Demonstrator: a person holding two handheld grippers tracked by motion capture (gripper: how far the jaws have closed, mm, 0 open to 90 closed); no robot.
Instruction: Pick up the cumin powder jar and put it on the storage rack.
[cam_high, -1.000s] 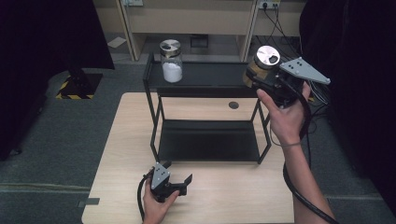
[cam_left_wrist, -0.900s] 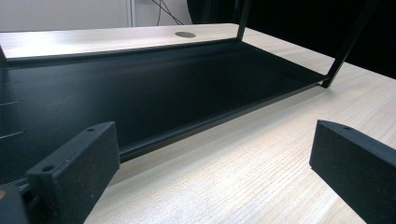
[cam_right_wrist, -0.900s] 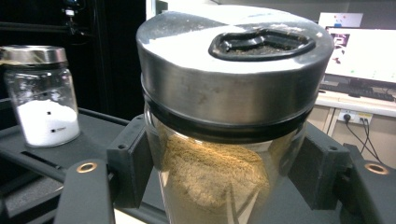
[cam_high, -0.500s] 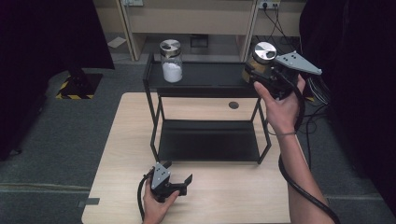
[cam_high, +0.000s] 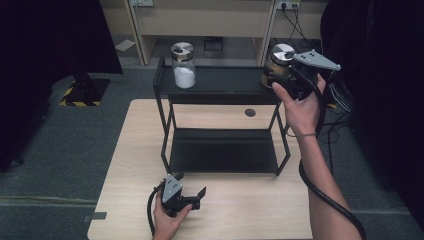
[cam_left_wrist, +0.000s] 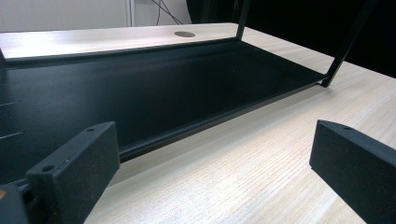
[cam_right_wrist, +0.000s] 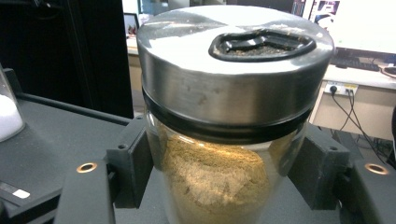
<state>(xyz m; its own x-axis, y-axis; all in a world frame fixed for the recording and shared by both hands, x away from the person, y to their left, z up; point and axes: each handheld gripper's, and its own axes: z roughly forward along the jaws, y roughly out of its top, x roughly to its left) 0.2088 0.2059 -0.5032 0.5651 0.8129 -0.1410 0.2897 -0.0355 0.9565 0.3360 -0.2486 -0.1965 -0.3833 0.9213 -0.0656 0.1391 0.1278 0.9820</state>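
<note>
My right gripper (cam_high: 279, 75) is shut on a glass jar of brown powder (cam_high: 278, 65) with a steel lid, at the right end of the black shelf's top (cam_high: 225, 82). In the right gripper view both pads press the brown-powder jar (cam_right_wrist: 224, 186) on its glass sides, just under the lid (cam_right_wrist: 236, 60). Whether the jar rests on the shelf top I cannot tell. A second jar with white powder (cam_high: 183, 65) stands on the shelf top at the left. My left gripper (cam_high: 192, 192) lies on the table's front part, open and holding nothing, pointing at the lower shelf (cam_left_wrist: 140, 84).
The two-tier black metal shelf stands mid-table on a light wood table (cam_high: 240, 210) with a round grommet hole (cam_high: 250, 112) behind it. Wooden furniture (cam_high: 210, 20) and cables (cam_high: 340, 100) lie beyond the table. Bare wood runs along the front, right of the left gripper.
My right hand has carried the brown-powder jar a little up and away, toward the right end of the shelf top. The left gripper has kept still.
</note>
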